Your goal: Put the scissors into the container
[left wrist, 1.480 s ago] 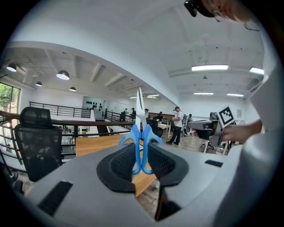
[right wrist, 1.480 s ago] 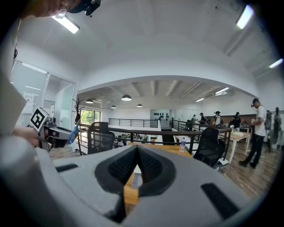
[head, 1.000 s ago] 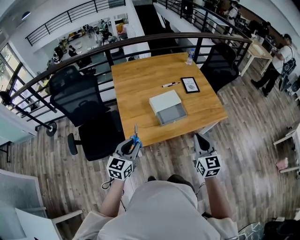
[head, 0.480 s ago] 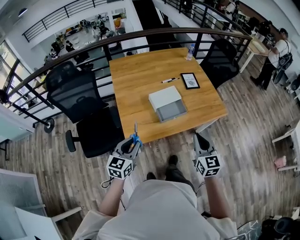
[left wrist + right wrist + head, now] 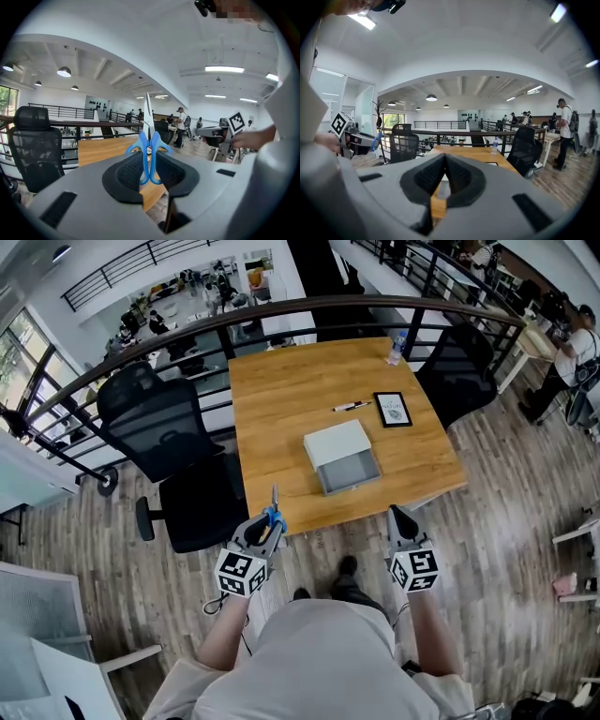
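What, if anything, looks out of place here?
Nothing is spilled or broken. The container sits slightly askew on the table, and the scissors are off it, clamped by their blue handles in the left gripper, blade pointing up.

Grey, black-padded: left hand-held gripper [image 5: 267, 522], right hand-held gripper [image 5: 401, 516]; beige shirt [image 5: 319, 662].

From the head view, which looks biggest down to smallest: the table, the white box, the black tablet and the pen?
1. wooden table
2. white box
3. black tablet
4. pen
The last three all lie on the table, so nearness to the camera hardly changes the order.
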Tool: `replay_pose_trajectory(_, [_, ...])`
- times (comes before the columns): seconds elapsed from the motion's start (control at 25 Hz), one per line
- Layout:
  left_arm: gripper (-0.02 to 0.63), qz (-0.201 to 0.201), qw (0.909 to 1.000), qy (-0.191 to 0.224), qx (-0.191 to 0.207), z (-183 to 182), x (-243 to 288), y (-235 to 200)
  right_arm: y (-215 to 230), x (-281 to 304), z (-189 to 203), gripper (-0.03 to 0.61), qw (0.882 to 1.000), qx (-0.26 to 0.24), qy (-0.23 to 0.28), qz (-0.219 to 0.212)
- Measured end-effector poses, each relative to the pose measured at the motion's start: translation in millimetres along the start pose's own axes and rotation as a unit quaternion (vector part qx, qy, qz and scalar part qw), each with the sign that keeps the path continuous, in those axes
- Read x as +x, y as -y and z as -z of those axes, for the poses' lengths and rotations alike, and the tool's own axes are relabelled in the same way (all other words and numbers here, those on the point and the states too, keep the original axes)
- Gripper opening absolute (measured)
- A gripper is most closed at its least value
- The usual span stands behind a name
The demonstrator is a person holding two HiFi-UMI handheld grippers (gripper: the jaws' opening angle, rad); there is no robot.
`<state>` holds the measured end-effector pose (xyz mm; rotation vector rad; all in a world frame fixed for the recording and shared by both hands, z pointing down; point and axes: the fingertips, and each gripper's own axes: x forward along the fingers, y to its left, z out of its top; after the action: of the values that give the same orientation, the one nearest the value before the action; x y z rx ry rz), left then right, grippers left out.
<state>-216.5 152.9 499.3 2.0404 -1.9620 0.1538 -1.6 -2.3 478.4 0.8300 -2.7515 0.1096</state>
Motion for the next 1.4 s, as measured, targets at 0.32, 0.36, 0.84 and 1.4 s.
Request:
replay_pose_trajectory(0.32, [0.078,-0.021,0.9997,0.007,0.005,-31,55,1,59,49,-15,0.003,1.0,-0.001,-0.005,-0.016])
replay_pose_trajectory(0.36, [0.078,-0.025,0.9996,0.008,0.005,-34,63,2,65,54,-17,0.003,1.0,-0.003,-0.005,-0.021])
replay_pose_trajectory(0.84, [0.078,-0.05,0.9986,-0.007,0.013,-51,150,26,148,98,-9,0.003,0.998,-0.003,-0.018,-0.059])
replay_pose_trajectory(1.4, [0.078,-0.057,0.9979,-0.029,0.007,-42,214,46,197,115,25,0.003,0.996,0.006,-0.048,-0.081])
